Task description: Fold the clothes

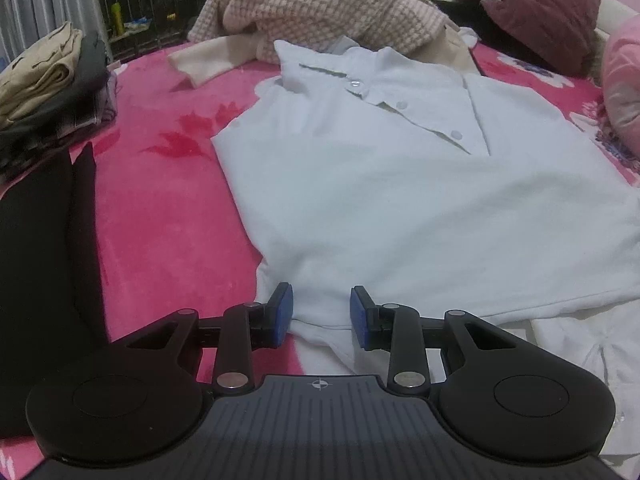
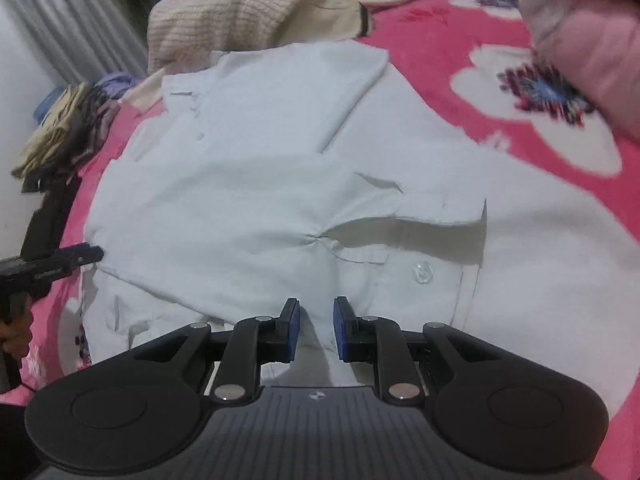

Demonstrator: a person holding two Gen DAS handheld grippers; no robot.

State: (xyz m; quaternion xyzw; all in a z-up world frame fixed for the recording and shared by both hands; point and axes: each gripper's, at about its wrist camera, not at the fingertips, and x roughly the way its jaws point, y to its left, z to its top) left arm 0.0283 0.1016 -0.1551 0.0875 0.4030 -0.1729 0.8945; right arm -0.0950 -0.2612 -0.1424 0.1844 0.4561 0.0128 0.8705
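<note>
A white button-up shirt (image 1: 400, 200) lies spread on a pink floral blanket, collar toward the far side, with one side folded over the body. In the left wrist view my left gripper (image 1: 321, 316) hovers open over the shirt's near hem, nothing between its blue pads. The right wrist view shows the same shirt (image 2: 260, 200) with a folded sleeve and a clear button. My right gripper (image 2: 316, 330) is open just above the shirt's near edge. The left gripper (image 2: 76, 258) also appears there at the shirt's left edge, held by a hand.
A heap of pink checked knitwear (image 1: 320, 4) and cream clothes lies beyond the collar. Folded beige and dark garments (image 1: 44, 84) are stacked at the left. A maroon cushion (image 1: 548, 8) and pink pillow (image 2: 580, 20) sit at the right. A black garment (image 1: 48, 260) lies near left.
</note>
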